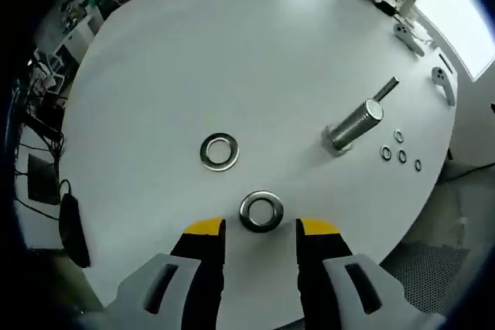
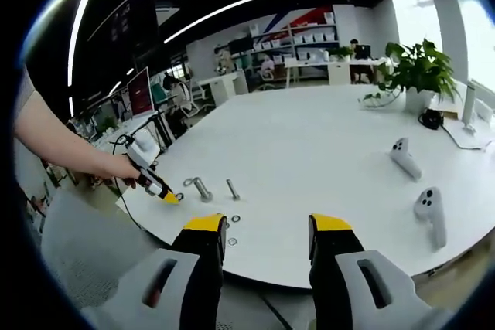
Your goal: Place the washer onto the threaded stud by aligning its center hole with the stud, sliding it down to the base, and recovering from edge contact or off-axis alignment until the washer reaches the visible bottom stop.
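Left gripper (image 1: 261, 229) hangs wide open over a washer (image 1: 261, 211) near the worktop (image 1: 232, 59) edge; right gripper (image 2: 265, 226) gapes wide too, holding nothing.

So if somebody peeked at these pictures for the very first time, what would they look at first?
Probably the shiny washer lying on the white table, just ahead of the left gripper, whose yellow-tipped jaws stand open. A second washer lies a little farther on, and the big threaded stud stands up to the right with tiny washers beside it. In the right gripper view, a leafy potted plant sits at the table's far edge.
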The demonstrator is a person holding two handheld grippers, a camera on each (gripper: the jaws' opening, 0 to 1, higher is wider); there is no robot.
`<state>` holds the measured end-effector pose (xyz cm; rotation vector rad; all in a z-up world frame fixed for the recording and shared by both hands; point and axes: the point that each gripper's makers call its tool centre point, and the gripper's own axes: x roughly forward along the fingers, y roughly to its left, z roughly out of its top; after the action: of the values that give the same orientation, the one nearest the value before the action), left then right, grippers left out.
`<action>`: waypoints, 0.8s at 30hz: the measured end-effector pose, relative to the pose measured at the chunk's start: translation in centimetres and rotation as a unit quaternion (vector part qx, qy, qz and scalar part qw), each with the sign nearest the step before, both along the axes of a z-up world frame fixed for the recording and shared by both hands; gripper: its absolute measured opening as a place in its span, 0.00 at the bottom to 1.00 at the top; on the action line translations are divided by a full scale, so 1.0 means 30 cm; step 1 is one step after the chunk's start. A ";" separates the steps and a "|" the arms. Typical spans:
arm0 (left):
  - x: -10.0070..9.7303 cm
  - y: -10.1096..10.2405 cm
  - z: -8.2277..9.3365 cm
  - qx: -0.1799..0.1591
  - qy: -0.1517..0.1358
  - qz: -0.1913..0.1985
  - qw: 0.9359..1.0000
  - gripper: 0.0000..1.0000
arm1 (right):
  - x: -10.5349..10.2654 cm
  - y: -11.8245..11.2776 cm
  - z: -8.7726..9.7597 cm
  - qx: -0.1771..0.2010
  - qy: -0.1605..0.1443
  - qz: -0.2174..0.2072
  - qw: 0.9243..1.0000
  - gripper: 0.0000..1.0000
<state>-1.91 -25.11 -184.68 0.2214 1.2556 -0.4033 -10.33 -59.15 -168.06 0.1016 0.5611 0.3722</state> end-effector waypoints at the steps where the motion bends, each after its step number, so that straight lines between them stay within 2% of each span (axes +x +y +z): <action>1: 0.004 0.000 -0.001 0.000 0.001 0.001 1.000 0.35 | 0.000 0.000 -0.001 0.000 0.001 0.000 1.000 0.45; 8: 0.045 0.009 -0.012 0.011 -0.002 0.000 1.000 0.30 | 0.001 -0.004 -0.004 -0.002 0.001 -0.001 1.000 0.44; 11: 0.032 0.009 -0.017 0.042 -0.004 -0.041 0.998 0.30 | 0.000 -0.004 -0.004 -0.002 0.002 -0.003 1.000 0.44; 15: 0.027 -0.010 -0.012 0.039 0.005 -0.036 0.999 0.27 | 0.000 -0.002 -0.004 -0.001 0.002 -0.001 1.000 0.44; 24: 0.031 -0.009 -0.015 0.044 0.019 -0.067 0.997 0.27 | 0.002 0.001 0.002 0.002 -0.001 0.000 1.000 0.43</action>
<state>-0.98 -25.37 -185.14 0.3758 1.3023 -0.4696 -10.28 -59.11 -167.99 0.1060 0.5573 0.3728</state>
